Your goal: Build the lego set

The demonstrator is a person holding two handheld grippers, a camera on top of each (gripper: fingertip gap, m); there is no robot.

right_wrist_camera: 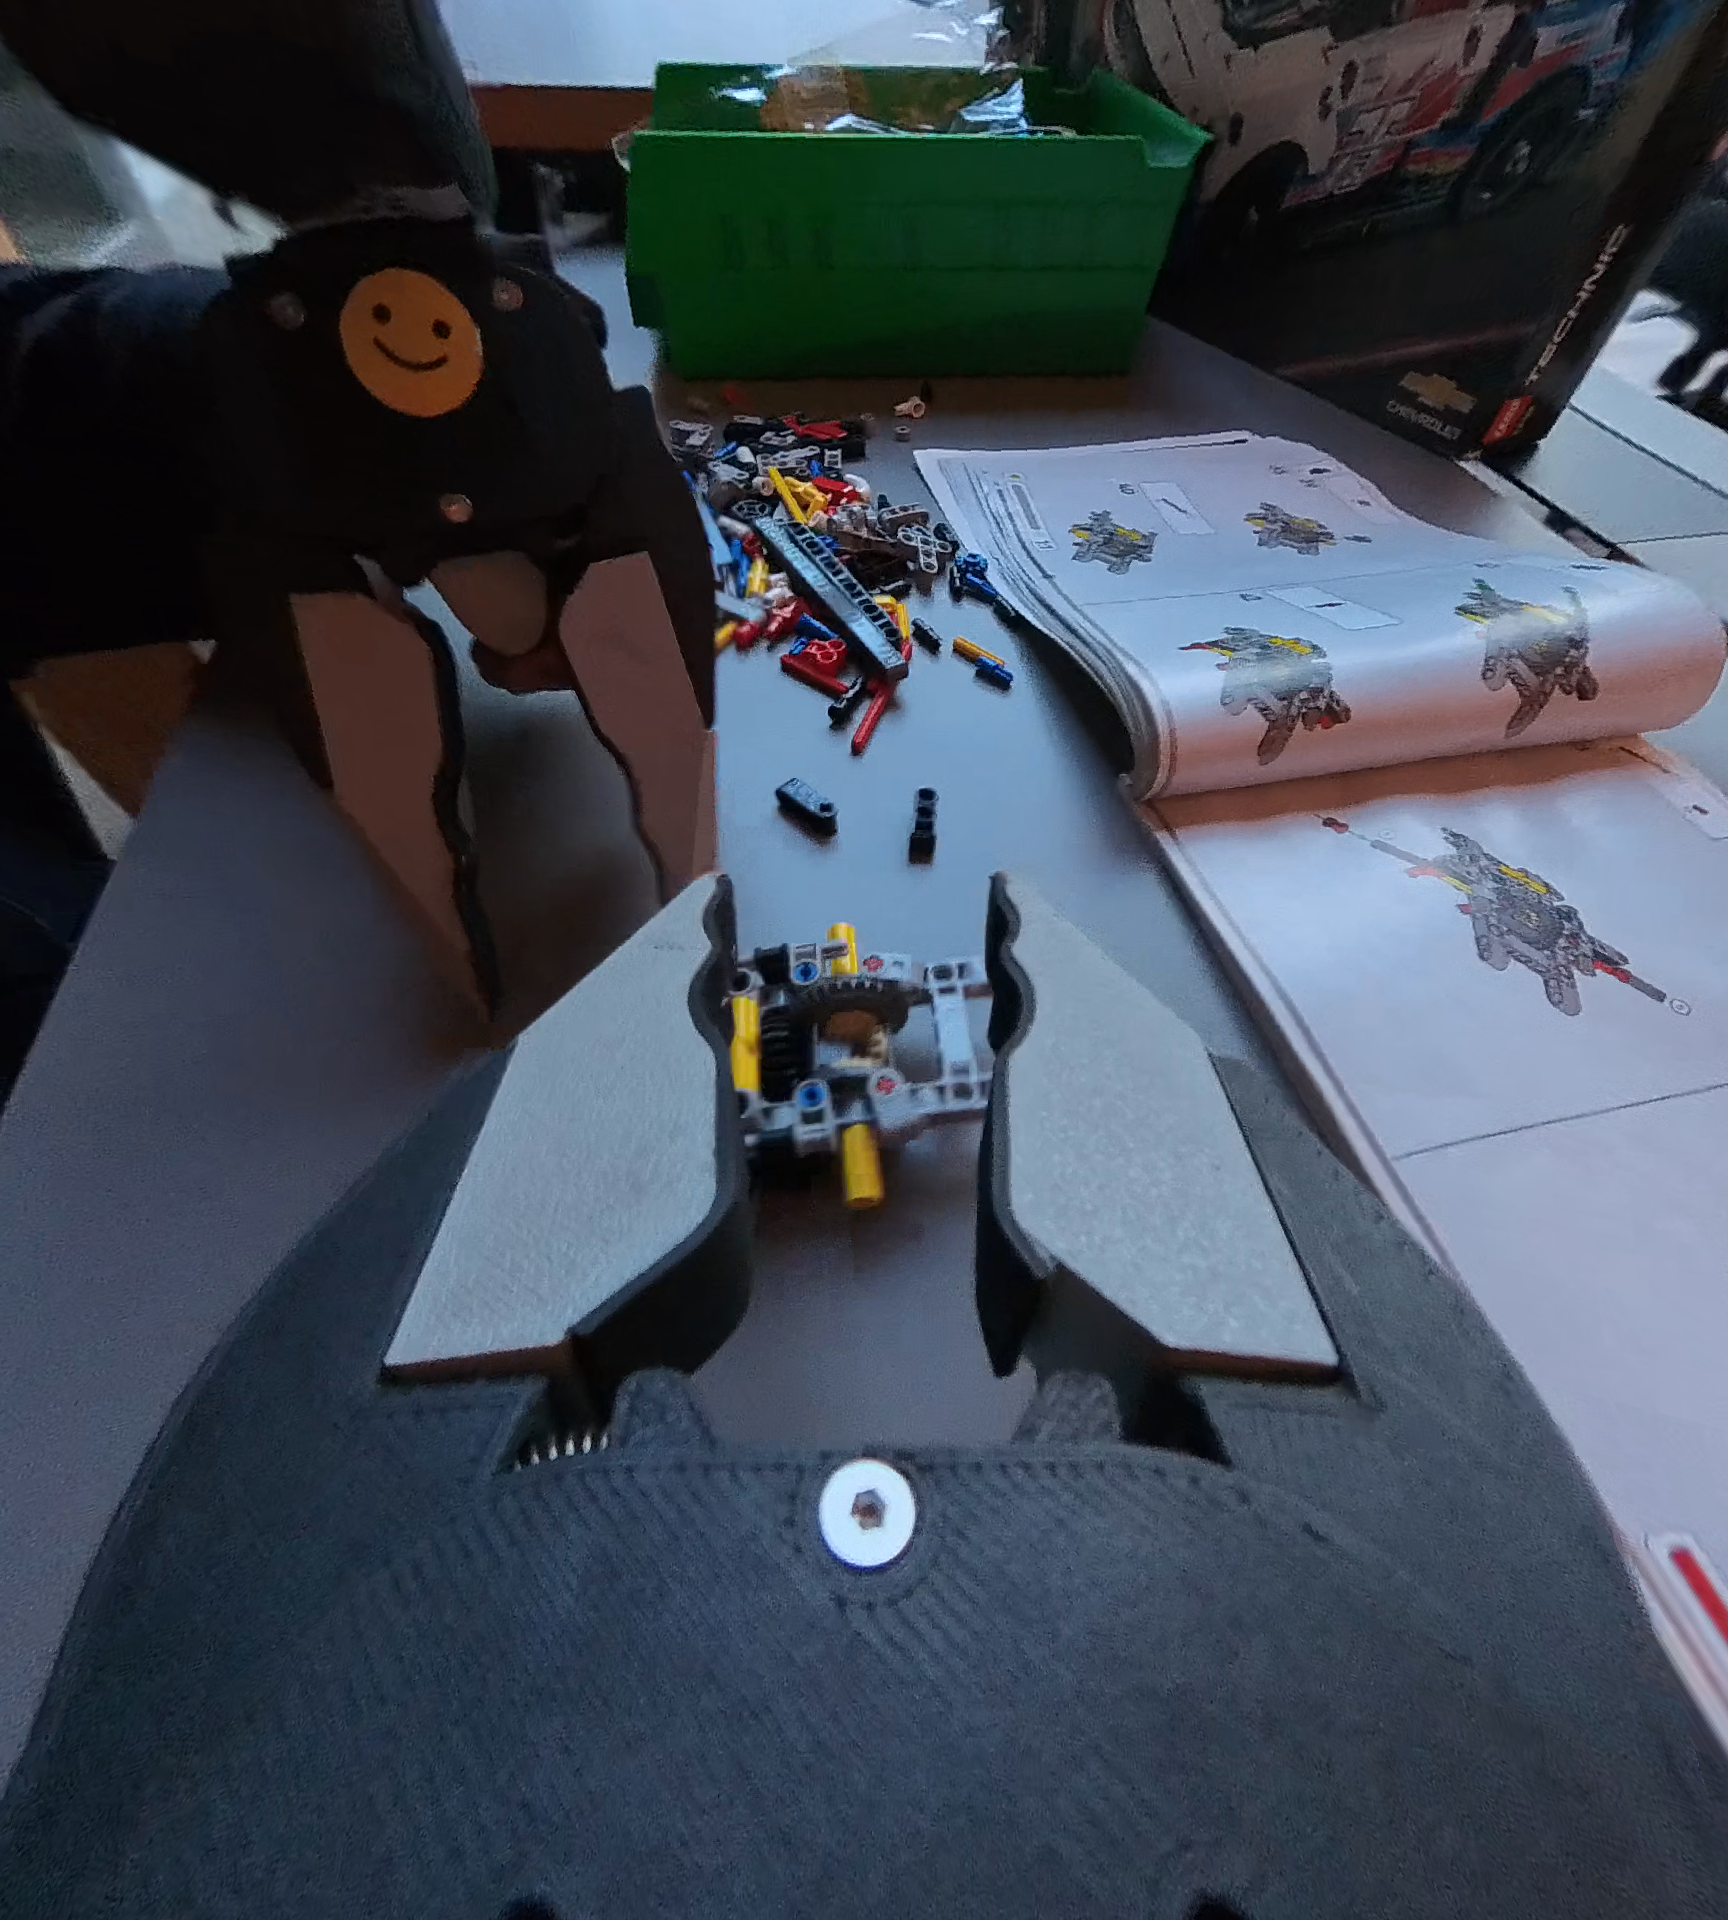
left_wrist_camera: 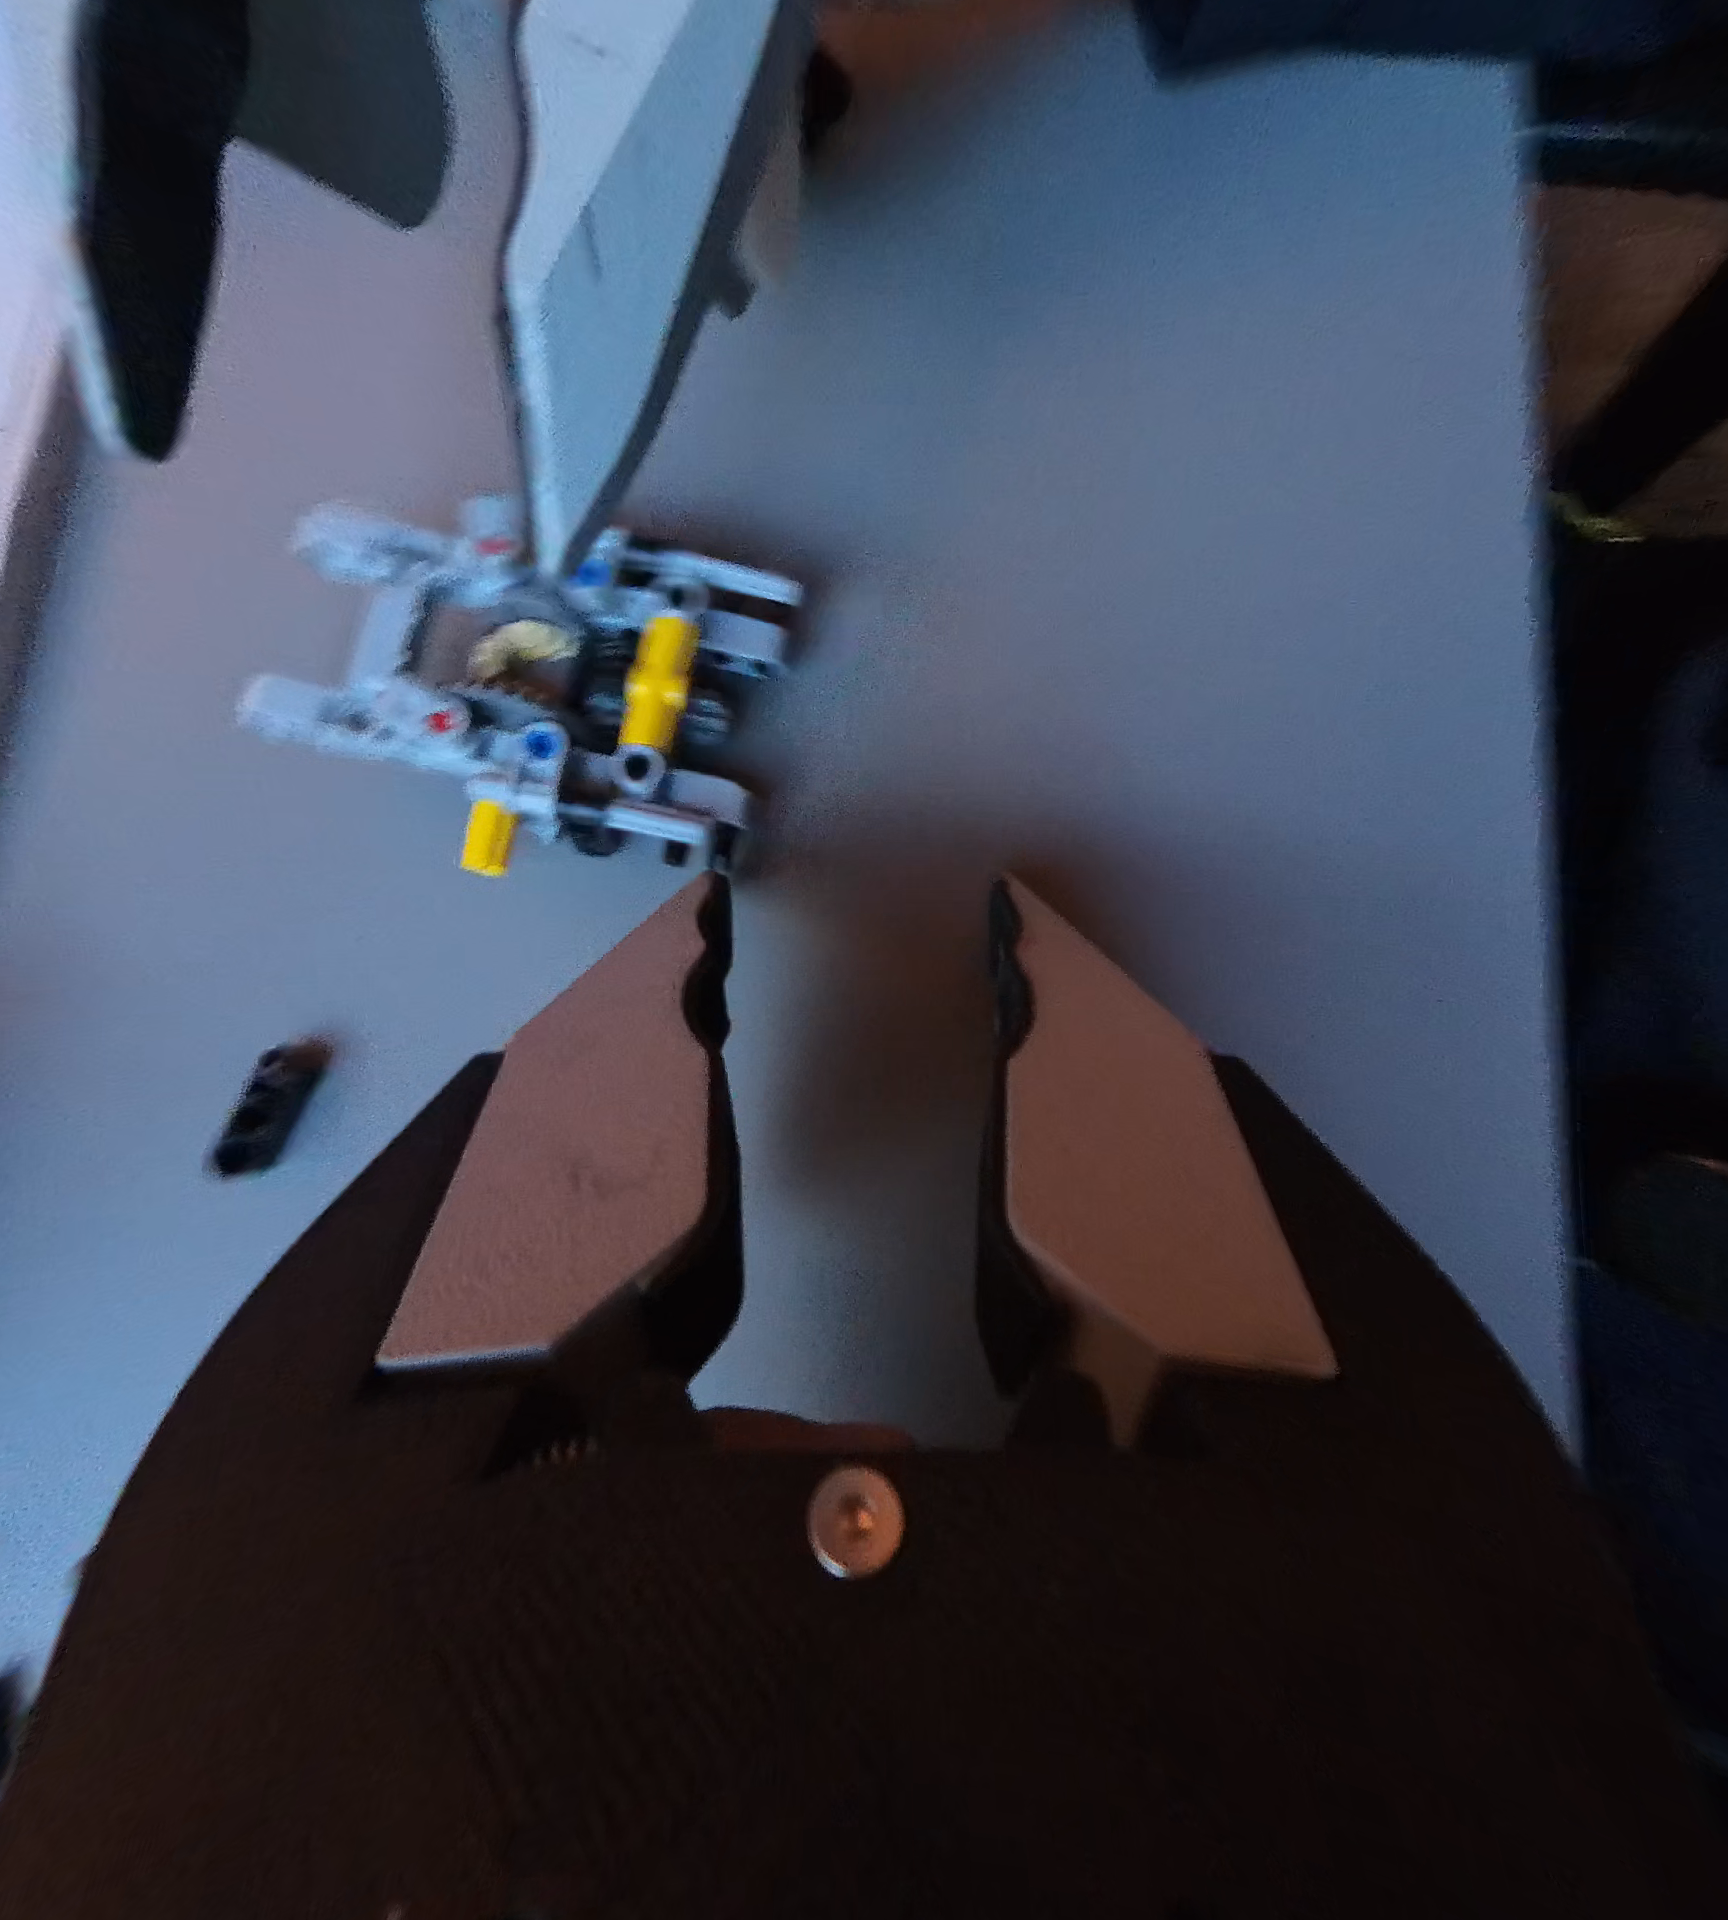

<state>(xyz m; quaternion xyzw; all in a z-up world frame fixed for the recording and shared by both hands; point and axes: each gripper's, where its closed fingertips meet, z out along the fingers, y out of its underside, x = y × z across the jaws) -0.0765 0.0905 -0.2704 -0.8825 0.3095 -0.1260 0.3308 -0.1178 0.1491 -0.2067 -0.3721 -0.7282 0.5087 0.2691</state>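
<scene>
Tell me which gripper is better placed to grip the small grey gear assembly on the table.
Right, probably. The right gripper is open with the grey gear assembly already lying between its fingers. The left gripper is open and empty, its tips beside the assembly, not around it.

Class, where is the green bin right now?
In the right wrist view the green bin stands at the far end of the table, behind the pile of loose bricks and left of the dark printed box.

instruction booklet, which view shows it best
The right wrist view: the open instruction booklet lies in full sight on the table's right side, printed pages up. The left wrist view shows none of it, only the grey brick assembly and table.
</scene>
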